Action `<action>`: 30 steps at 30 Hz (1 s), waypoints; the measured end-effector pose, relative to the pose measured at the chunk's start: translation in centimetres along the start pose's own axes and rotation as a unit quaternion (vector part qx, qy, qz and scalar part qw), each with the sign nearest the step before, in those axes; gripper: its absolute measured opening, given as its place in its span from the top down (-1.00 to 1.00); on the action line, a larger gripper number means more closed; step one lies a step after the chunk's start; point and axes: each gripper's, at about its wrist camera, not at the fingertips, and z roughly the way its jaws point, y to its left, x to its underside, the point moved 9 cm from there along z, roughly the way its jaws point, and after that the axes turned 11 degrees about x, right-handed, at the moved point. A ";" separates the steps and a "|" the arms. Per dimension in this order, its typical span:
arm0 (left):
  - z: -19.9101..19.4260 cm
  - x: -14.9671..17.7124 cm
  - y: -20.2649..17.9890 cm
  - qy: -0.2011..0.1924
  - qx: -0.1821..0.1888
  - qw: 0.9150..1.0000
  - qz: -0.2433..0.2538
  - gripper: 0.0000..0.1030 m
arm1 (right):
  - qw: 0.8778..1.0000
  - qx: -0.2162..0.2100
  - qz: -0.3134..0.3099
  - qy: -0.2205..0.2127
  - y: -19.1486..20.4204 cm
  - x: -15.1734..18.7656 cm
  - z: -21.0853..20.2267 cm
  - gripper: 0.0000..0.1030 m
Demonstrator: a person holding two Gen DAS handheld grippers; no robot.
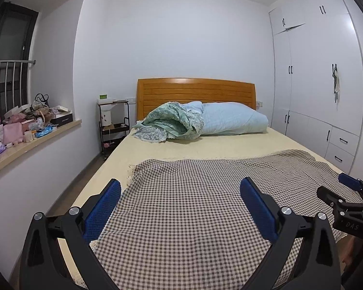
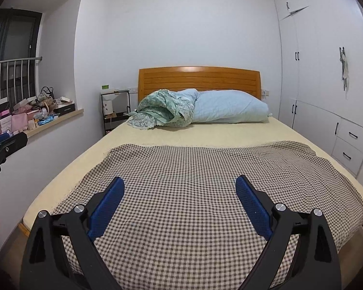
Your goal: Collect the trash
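Note:
My left gripper [image 1: 180,187] is open and empty, held above the foot of a bed [image 1: 123,152] over a brown checked cloth [image 1: 205,193]. My right gripper [image 2: 179,184] is open and empty too, over the same checked cloth [image 2: 193,176]. The right gripper also shows at the right edge of the left wrist view [image 1: 346,193]. The left gripper shows at the left edge of the right wrist view [image 2: 4,145]. No piece of trash is plain to see on the bed. A cluttered windowsill [image 1: 24,125] holds boxes, bags and small packets.
A rolled green and light blue quilt [image 1: 198,120] lies by the wooden headboard [image 1: 196,89]. A black bedside rack [image 1: 113,123] stands left of the bed. White wardrobes [image 1: 314,84] line the right wall. A narrow strip of floor [image 1: 84,176] runs along the bed's left side.

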 end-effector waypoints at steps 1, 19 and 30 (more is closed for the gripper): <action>-0.6 -0.2 0.0 -0.004 -0.001 1.000 -0.002 -0.86 | 1.000 0.001 -0.002 -0.001 0.0 -0.1 -0.3 -0.73; -15.5 6.0 -4.0 -0.027 0.015 0.999 0.023 -0.86 | 1.000 0.002 0.003 -0.008 -0.6 6.5 -13.1 -0.73; -19.6 7.0 -5.5 -0.045 0.023 0.998 0.023 -0.86 | 1.000 0.001 0.017 -0.004 -1.2 8.2 -15.3 -0.73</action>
